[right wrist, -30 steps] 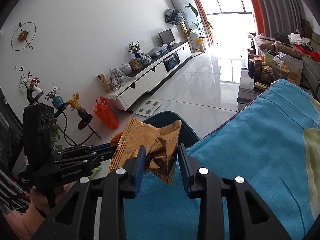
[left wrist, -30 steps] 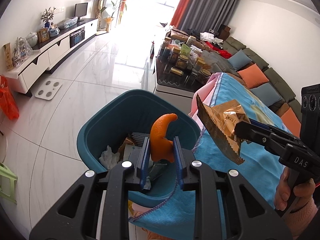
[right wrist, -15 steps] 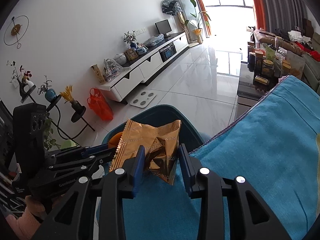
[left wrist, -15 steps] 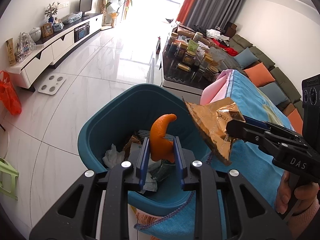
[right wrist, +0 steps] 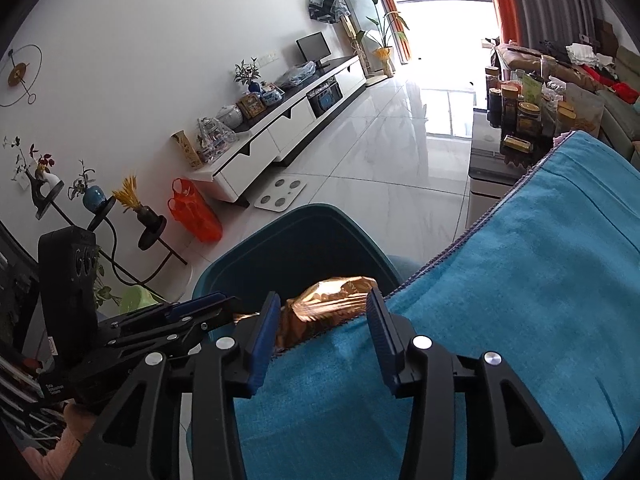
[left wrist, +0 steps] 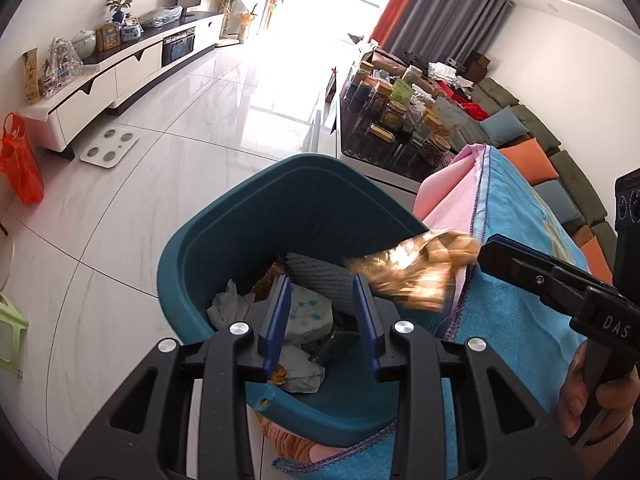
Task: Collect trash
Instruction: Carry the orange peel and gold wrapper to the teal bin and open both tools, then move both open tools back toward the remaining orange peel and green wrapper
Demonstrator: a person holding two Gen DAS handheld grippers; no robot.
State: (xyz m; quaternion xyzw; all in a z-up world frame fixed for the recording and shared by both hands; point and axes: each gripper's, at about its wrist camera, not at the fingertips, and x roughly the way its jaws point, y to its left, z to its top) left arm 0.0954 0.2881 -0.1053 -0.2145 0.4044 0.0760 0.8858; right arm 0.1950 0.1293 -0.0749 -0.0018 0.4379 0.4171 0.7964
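A teal trash bin (left wrist: pixel 224 220) stands on the floor against the table's edge, holding crumpled tissue (left wrist: pixel 228 308) and other waste. My left gripper (left wrist: pixel 320 280) hangs over it, its jaws opening with nothing between them. A gold snack wrapper (left wrist: pixel 412 272), blurred, is at the bin's right rim just off the tips of my right gripper (left wrist: pixel 486 248). In the right wrist view the wrapper (right wrist: pixel 328 304) lies between and ahead of the right gripper's (right wrist: pixel 324 294) opening jaws, past the edge of the blue cloth (right wrist: pixel 520 280), with the bin (right wrist: pixel 304 216) behind. The pads do not press it. My left gripper (right wrist: pixel 224 302) shows at the left.
A pink cloth (left wrist: pixel 448 200) hangs under the blue one at the table's corner. A coffee table with several jars (left wrist: pixel 400 120) stands beyond the bin, a sofa with cushions (left wrist: pixel 540 160) to its right. A TV cabinet (left wrist: pixel 120 68), orange bag (left wrist: pixel 20 168) and scale (left wrist: pixel 108 152) are left.
The orange peel has left my left gripper, whose jaws have spread. My right gripper's jaws have widened and the gold wrapper has slipped down out of their hold toward the bin.
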